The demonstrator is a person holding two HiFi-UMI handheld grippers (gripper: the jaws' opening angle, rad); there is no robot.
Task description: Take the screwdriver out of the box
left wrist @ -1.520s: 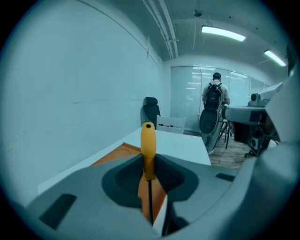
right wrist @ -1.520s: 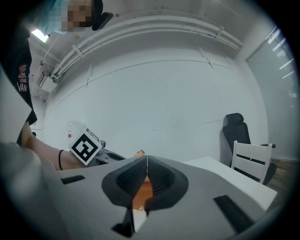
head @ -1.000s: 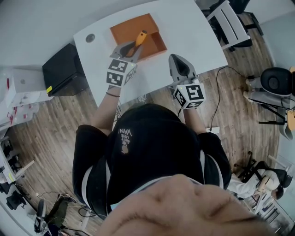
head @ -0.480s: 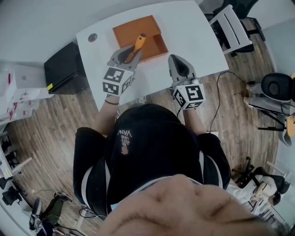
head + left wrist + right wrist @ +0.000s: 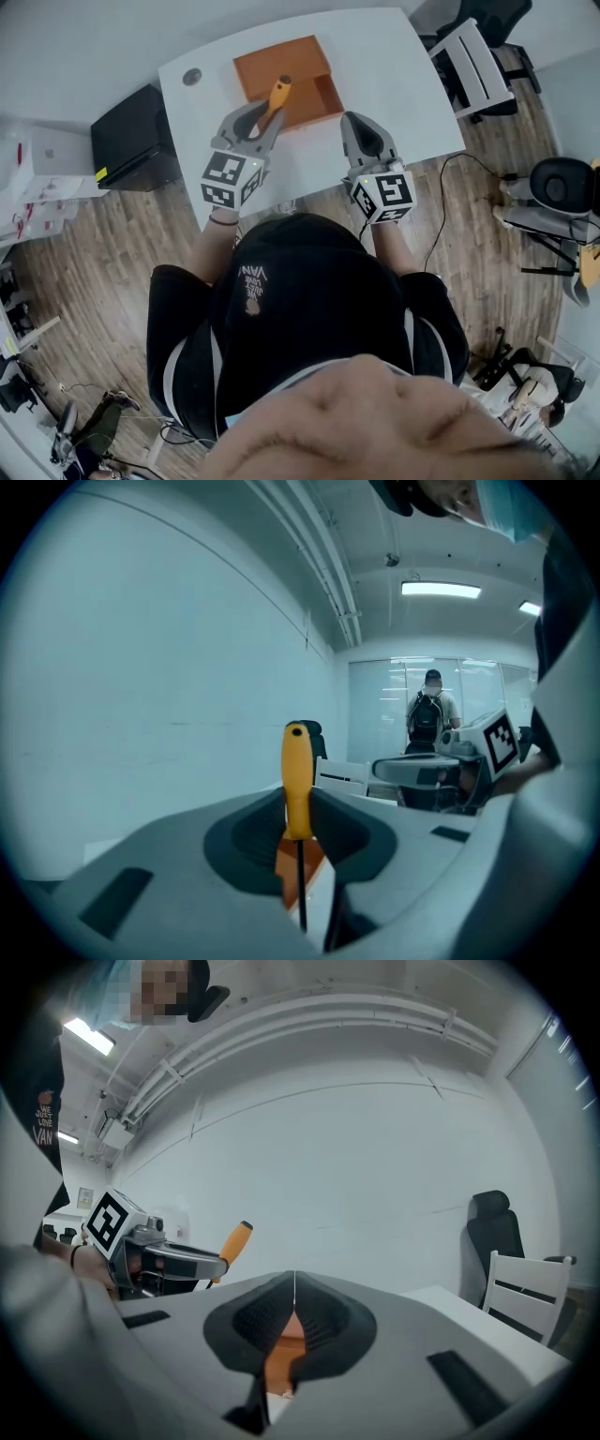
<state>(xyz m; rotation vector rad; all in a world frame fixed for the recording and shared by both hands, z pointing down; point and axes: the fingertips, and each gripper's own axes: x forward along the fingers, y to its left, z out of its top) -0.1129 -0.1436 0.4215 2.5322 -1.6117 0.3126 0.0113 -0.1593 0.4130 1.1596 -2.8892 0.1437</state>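
Left gripper (image 5: 269, 114) is clamped on the screwdriver (image 5: 297, 780), handle up, over the box's (image 5: 281, 64) near side. Right gripper (image 5: 350, 120) has jaws together, empty, beside the box. Step: lift-out, probably nearly done. Next: clear the rim, keep the grip firm.

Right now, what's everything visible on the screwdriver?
The screwdriver has a smooth orange handle, plastic by the look, with a small dark hole near its rounded end, and a thin dark shaft. The left gripper is shut on it where handle meets shaft. The handle sticks up past the jaws, slanted; the tip runs down out of sight. From the head view it hangs over the near side of the orange box.
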